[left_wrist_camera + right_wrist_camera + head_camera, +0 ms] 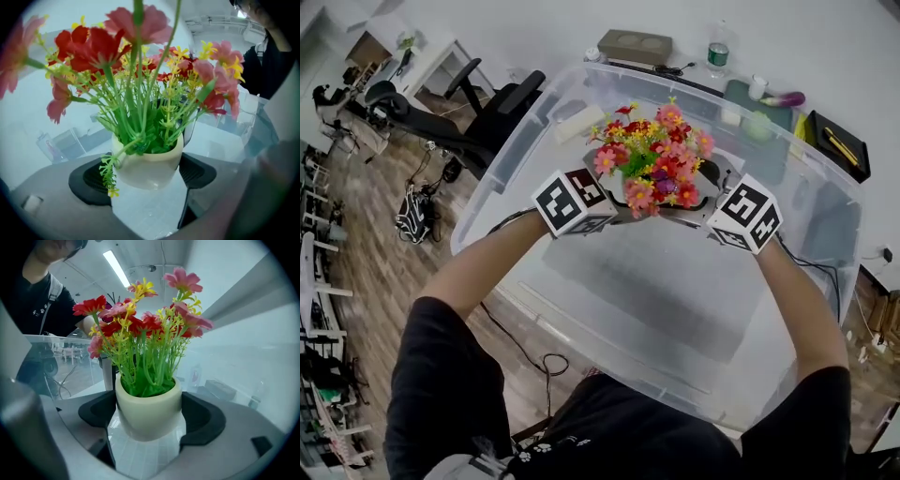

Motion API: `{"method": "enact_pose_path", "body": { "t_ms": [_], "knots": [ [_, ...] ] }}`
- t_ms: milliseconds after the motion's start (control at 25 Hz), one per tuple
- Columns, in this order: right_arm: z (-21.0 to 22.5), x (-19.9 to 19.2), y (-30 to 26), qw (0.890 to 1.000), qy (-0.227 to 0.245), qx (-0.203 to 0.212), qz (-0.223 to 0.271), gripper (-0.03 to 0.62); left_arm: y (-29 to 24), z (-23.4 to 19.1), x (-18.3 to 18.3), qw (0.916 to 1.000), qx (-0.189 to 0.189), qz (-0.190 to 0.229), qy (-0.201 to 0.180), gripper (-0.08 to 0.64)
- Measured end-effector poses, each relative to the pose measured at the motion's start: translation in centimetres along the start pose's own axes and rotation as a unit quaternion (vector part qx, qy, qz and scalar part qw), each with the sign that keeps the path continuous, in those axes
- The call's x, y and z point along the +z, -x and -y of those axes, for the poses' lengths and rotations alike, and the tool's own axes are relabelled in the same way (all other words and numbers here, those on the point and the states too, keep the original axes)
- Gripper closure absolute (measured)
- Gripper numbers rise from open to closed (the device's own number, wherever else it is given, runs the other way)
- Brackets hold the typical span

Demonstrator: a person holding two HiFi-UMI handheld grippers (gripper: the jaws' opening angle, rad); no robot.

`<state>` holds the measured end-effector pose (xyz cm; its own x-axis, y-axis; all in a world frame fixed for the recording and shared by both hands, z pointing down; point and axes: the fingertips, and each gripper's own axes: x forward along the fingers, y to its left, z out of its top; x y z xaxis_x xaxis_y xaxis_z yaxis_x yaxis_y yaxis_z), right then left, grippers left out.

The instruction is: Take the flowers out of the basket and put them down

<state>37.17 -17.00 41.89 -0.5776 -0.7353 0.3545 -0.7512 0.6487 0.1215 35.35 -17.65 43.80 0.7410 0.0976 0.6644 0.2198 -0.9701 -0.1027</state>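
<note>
In a cream pot [149, 411] stand red-pink flowers [654, 155].

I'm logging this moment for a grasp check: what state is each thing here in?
Flower pot: upright, clamped from both sides.
Left gripper: shut on the flower pot.
Right gripper: shut on the flower pot.
Clear bin: open, no lid on.
Water bottle: upright, behind the clear bin.

Bright, even indoor light, soft shadows.
A ceiling strip light [117, 269] glares in the right gripper view; both gripper views bend and darken at the edges, and the nearest flowers [152, 26] blur in the left one.
</note>
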Motion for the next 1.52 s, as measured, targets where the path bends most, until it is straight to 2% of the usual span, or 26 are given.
{"method": "enact_pose_path", "body": {
  "t_ms": [280, 720, 1200, 1520],
  "knots": [
    [-1.5, 2.7, 2.4, 1.0, 0.028, -0.01, -0.004, 0.155, 2.0, 1.9, 2.3, 0.9999, 0.009, 0.008, 0.0, 0.126],
    [-4.1, 5.8, 5.8, 0.999, 0.036, -0.017, 0.023, 0.155, 5.2, 5.1, 5.5, 0.9987, 0.033, 0.026, -0.029, 0.126],
    [-7.0, 8.7, 9.7, 0.998, 0.052, -0.029, 0.025, 0.155, 7.7, 9.0, 8.7, 0.9964, 0.041, 0.06, -0.043, 0.126],
    [-7.7, 10.4, 11.6, 0.998, 0.057, -0.035, 0.023, 0.155, 9.1, 10.2, 10.9, 0.9944, 0.047, 0.08, -0.049, 0.126]
  ]
}}
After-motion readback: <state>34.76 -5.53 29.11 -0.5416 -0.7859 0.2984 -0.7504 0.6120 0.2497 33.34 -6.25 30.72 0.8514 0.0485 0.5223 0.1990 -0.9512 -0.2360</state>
